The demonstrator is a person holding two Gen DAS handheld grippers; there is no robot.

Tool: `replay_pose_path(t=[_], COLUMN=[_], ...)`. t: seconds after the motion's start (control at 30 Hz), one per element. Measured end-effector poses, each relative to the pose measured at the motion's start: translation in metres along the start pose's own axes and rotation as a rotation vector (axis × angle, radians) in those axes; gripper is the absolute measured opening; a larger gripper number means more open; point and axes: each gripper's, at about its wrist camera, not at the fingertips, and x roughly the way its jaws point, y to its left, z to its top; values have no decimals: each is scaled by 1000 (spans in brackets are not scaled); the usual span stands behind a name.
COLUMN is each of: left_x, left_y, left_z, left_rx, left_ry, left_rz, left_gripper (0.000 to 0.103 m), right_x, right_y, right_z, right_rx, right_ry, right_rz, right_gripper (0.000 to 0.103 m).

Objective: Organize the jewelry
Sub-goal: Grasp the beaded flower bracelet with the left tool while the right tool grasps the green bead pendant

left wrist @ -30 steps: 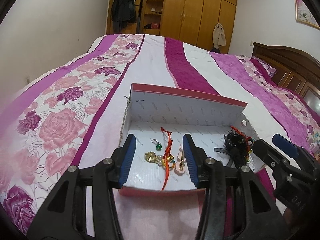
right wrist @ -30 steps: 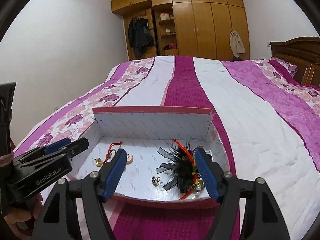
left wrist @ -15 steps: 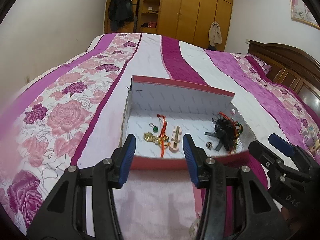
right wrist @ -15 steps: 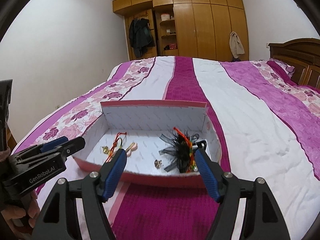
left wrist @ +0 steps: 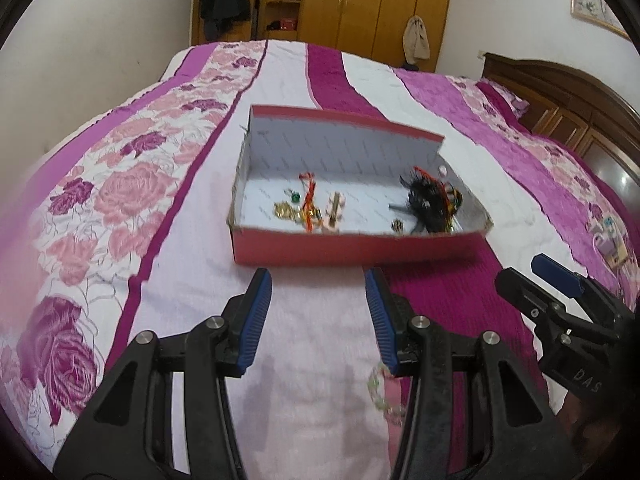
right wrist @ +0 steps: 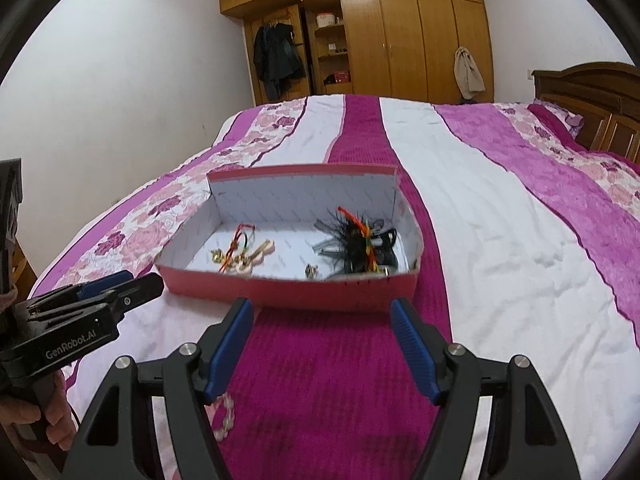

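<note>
A red box point(left wrist: 352, 246) point(right wrist: 320, 290) with a white inside lies on the bed. In it, at the left, are gold pieces on a red cord point(left wrist: 306, 210) point(right wrist: 234, 250) and a pink clip point(left wrist: 335, 213). A black feather piece point(left wrist: 430, 204) point(right wrist: 356, 242) and a small gold earring point(right wrist: 311, 270) lie at its right. A pale bead bracelet point(left wrist: 382, 394) point(right wrist: 225, 416) rests on the bedspread, partly under the fingers. My left gripper point(left wrist: 316, 280) and right gripper point(right wrist: 322, 308) both hover short of the box, open and empty.
The box sits on a bedspread point(left wrist: 132, 200) striped in purple, white and rose print. A wooden headboard point(right wrist: 592, 96) stands at the right and a wardrobe point(right wrist: 400, 36) behind. A hand point(right wrist: 36, 420) holds the left gripper's handle. Small items point(left wrist: 610, 240) lie at the bed's right.
Both grippers have drawn back from over the box, which now lies farther ahead of them. The bead bracelet has come into view beneath them. Jaw widths are unchanged.
</note>
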Motion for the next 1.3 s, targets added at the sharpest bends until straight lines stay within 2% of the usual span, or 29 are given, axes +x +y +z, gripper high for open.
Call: replay_pose_path(t=[0.37, 0.63, 0.87, 0.93, 1.0, 1.03, 1.3], left_x=[-1, 16, 34, 36, 37, 37, 32], left_y=[-11, -25, -35, -39, -40, -40, -36], left_z=[-26, -40, -50, -52, -52, -52, -48], left_rx=[44, 95, 144, 160, 161, 160, 142], left_ry=[89, 162, 235, 235, 233, 233, 220], left_rz=[-22, -43, -33, -23, -32, -39, -60], left_gripper=[41, 39, 27, 21, 7, 4, 0], right_x=[-10, -14, -12, -11, -10, -10, -9], right_y=[-4, -13, -18, -18, -19, -19, -18], right_z=[-25, -34, -38, -39, -40, -41, -41], right_rx=[25, 46, 61, 62, 63, 63, 63], right_ry=[47, 61, 76, 81, 84, 86, 88], right_rz=[17, 4, 5, 8, 9, 11, 10], right_gripper=[73, 73, 73, 73, 73, 73, 73])
